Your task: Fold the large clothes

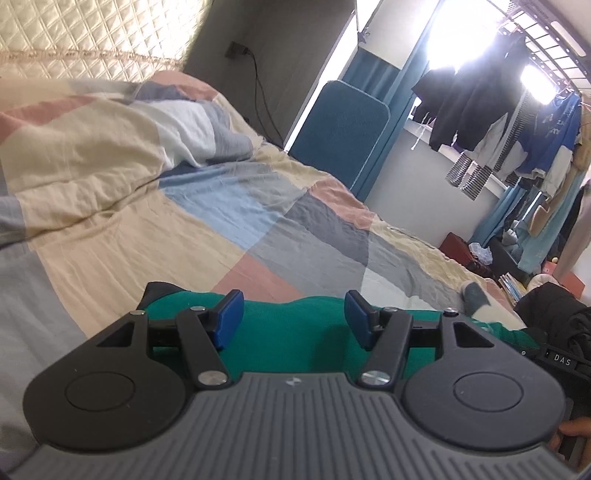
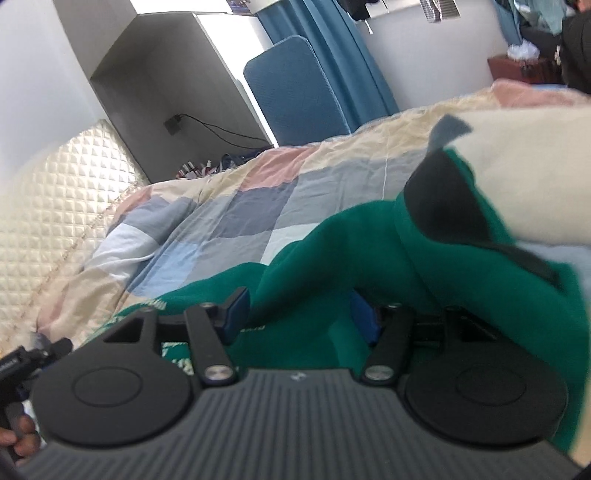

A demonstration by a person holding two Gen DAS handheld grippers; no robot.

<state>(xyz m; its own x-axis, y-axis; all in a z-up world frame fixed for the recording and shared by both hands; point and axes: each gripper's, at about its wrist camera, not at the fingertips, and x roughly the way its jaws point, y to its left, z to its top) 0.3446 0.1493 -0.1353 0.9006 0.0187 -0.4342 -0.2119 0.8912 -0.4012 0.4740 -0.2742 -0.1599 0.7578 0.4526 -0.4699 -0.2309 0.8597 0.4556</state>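
The large garment (image 1: 295, 332) is green with cream and black parts and lies on the near side of the bed. In the left wrist view my left gripper (image 1: 293, 317) hovers over its green cloth, jaws wide apart, blue pads (image 1: 229, 317) touching nothing. In the right wrist view a raised fold of the garment (image 2: 332, 251) sags between the fingers of my right gripper (image 2: 301, 315) and drapes over the right finger, half hiding its pad. The left pad (image 2: 238, 312) stands clear of the cloth, so the jaws are open. A cream and black part (image 2: 480, 177) bulges at the upper right.
A patchwork quilt (image 1: 207, 192) covers the bed, with a quilted headboard (image 1: 92, 33) behind. A blue padded panel (image 1: 340, 133) and blue curtains stand past the far side. Clothes hang at the window (image 1: 498, 110). A hand (image 2: 22, 439) holds the other gripper at the lower left.
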